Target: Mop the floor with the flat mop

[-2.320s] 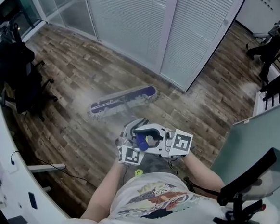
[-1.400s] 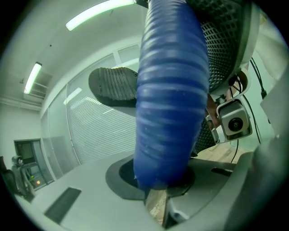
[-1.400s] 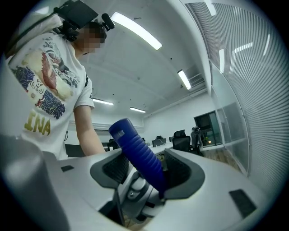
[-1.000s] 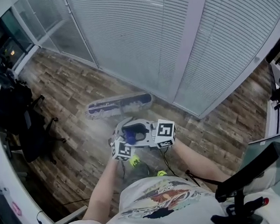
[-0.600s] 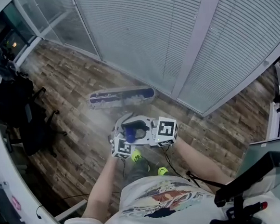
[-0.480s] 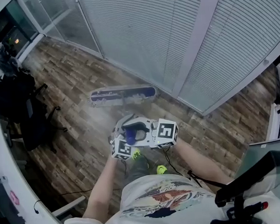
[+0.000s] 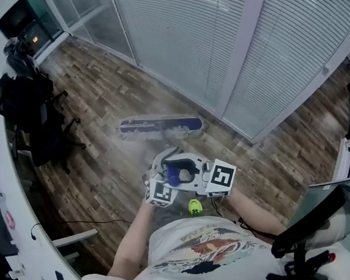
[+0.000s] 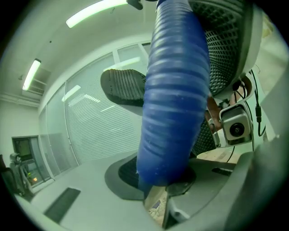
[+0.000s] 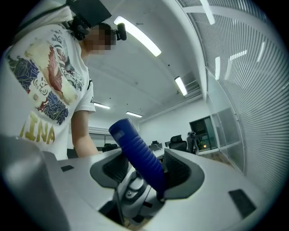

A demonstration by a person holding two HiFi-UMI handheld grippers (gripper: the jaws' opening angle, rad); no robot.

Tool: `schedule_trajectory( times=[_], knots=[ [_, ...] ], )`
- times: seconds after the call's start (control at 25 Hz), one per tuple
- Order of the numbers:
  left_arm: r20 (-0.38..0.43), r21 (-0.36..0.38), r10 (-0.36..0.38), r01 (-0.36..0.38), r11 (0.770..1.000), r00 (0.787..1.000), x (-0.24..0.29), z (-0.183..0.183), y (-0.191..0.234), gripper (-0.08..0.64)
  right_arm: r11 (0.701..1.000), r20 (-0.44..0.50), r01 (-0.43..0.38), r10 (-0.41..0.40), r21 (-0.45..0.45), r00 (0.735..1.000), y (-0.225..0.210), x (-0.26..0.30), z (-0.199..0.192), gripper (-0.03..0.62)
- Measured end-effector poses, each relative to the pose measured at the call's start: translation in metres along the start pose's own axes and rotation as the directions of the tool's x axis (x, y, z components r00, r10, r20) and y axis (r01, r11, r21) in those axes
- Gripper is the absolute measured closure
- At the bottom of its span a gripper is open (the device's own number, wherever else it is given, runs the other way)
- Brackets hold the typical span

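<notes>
The flat mop's head [image 7: 161, 127], blue with a pale fringe, lies flat on the wood floor [image 7: 104, 166] close to the blind-covered glass wall. Its ribbed blue handle grip [image 7: 173, 176] rises toward my chest, where both grippers meet. My left gripper [image 7: 166, 169] is shut on the handle grip [image 8: 174, 90], which fills the space between its dark pads [image 8: 127, 87]. My right gripper [image 7: 189, 170] is shut on the same grip [image 9: 137, 153] from the other side. The pole between grip and mop head is mostly hidden behind the grippers.
A black office chair [image 7: 31, 111] loaded with dark bags stands at the left, by a curved white desk [image 7: 10, 197]. A thin cable [image 7: 91, 223] runs over the floor. Glass wall with blinds [image 7: 228, 47] closes the far side. A dark chair [image 7: 314, 216] sits bottom right. My yellow-green shoe [image 7: 195, 206] shows below the grippers.
Both grippers, still clamped on the handle, have shifted right and lower in the head view. The mop head has slid along the floor beside the glass wall and now lies level across the view.
</notes>
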State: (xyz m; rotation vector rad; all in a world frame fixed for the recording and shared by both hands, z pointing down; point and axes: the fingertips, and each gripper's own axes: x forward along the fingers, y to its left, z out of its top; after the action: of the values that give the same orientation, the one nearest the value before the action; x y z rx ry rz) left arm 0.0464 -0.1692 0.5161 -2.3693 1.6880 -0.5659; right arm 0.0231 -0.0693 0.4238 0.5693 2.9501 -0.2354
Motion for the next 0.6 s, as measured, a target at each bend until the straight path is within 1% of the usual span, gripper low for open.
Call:
schedule_trajectory(
  times=[0.08, 0.16, 0.24, 0.36, 0.6],
  knots=[
    [0.018, -0.007, -0.002, 0.002, 1.0, 1.0, -0.017, 0.014, -0.014, 0.506, 0.999, 0.031, 0.046, -0.046, 0.001, 0.998, 0.022, -0.004, 0.009, 0.347],
    [0.026, -0.011, -0.006, 0.006, 1.0, 1.0, -0.032, 0.025, -0.027, 0.506, 0.998, 0.039, 0.064, -0.064, -0.002, 0.997, 0.042, -0.007, 0.015, 0.35],
    [0.022, -0.02, -0.011, 0.012, 1.0, 1.0, -0.049, 0.027, -0.042, 0.506, 0.998, 0.026, 0.059, -0.059, -0.002, 0.998, 0.064, -0.007, 0.013, 0.351],
    [0.011, -0.033, -0.008, 0.008, 0.999, 1.0, -0.083, 0.022, -0.064, 0.506, 0.999, -0.002, 0.043, -0.043, 0.0, 0.999, 0.105, 0.002, 0.001, 0.35],
    [0.006, -0.037, -0.027, 0.028, 0.999, 1.0, -0.182, 0.007, -0.11, 0.506, 0.999, -0.046, 0.034, -0.034, 0.004, 0.998, 0.208, 0.039, -0.03, 0.35]
  ],
)
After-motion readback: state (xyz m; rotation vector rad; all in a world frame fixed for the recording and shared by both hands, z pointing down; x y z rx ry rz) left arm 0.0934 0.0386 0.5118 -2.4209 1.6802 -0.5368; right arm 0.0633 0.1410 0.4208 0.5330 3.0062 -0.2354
